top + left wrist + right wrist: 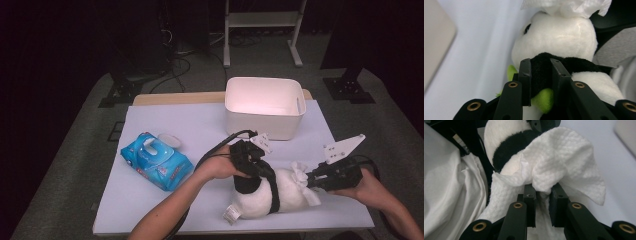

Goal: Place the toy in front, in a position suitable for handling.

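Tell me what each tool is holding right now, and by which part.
Left tool pinches the plush panda by a black limb; right tool grips the white wipe by its bunched middle.

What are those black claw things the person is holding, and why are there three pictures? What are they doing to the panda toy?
The black claws are grippers, like big tweezers, one in each of the person's hands. One picture comes from a camera up above the table. The other two come from little cameras riding on the grippers, so you look right along their black jaws.

On the table lie a plush panda, a blue pack of wet wipes and a white tub.

The left gripper is pinching a black furry part of the panda to keep it steady. The right gripper is pinching a white wipe and holding it against the panda's white head. It looks as if the person is wiping the toy clean, though that is a guess.
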A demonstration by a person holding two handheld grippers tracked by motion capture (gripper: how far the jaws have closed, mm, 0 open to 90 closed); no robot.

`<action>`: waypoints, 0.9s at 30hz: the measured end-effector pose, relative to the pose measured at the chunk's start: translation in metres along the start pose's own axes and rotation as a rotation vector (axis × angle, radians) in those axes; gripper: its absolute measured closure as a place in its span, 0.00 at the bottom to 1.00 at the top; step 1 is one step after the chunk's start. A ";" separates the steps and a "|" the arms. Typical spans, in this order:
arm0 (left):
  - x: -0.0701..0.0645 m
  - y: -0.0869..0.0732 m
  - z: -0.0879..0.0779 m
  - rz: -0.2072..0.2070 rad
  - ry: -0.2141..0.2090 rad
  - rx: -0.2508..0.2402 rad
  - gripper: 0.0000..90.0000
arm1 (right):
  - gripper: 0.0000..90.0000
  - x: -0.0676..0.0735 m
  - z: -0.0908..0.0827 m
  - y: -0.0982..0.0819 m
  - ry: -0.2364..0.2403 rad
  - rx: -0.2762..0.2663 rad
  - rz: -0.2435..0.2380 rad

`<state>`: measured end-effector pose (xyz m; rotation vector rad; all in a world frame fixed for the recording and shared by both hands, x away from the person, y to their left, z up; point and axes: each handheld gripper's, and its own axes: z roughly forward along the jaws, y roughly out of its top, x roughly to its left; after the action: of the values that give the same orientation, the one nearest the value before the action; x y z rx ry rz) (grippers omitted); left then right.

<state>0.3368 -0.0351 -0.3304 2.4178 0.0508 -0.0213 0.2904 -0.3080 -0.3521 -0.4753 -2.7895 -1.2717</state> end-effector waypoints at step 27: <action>-0.042 -0.017 -0.020 0.123 0.048 0.055 0.74 | 0.85 -0.014 0.033 0.035 0.017 0.073 -0.041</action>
<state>0.2943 -0.0102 -0.3258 2.4719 -0.0775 0.0929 0.3169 -0.2653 -0.3511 -0.4039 -2.8341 -1.1711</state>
